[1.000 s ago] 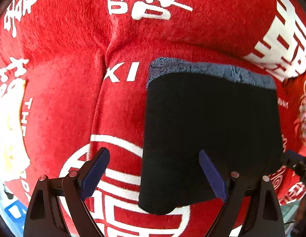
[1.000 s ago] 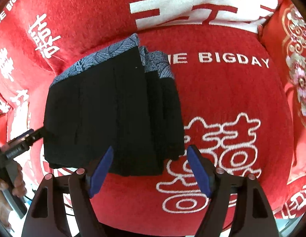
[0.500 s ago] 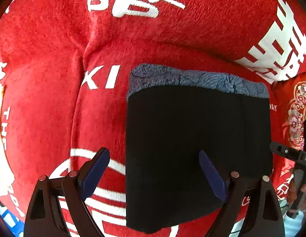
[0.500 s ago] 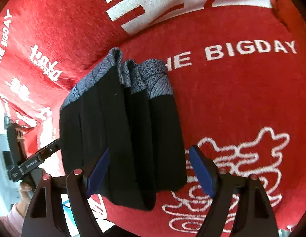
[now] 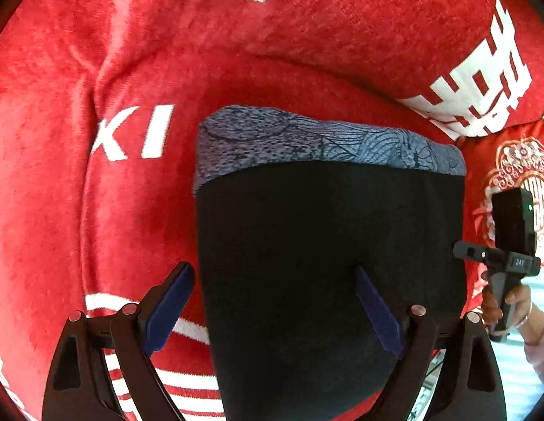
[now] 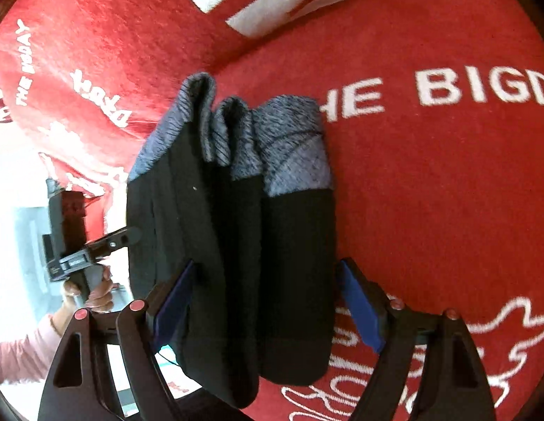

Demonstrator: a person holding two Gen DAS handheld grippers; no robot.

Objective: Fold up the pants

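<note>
The black pants [image 5: 328, 252] lie folded into a compact stack on the red cover, with the grey-blue patterned waistband [image 5: 321, 140] at the far end. In the right wrist view the pants [image 6: 236, 245] show several stacked layers from the side. My left gripper [image 5: 272, 301] is open, its blue pads straddling the near left part of the stack. My right gripper [image 6: 264, 305] is open, its pads on either side of the near end. Each gripper shows in the other's view, the right one [image 5: 496, 259] beside the right edge and the left one [image 6: 96, 245] at the left edge.
The red plush cover [image 5: 96, 210] with white lettering drapes a cushioned seat and its backrest [image 5: 307, 17]. An embroidered red cushion [image 5: 510, 175] lies to the right. The seat's front edge and pale floor [image 6: 22, 231] show at the left of the right wrist view.
Both grippers have moved in closer to the folded pants, and the right wrist view has swung round to the stack's side. Jaws stay open. The pants have not visibly moved.
</note>
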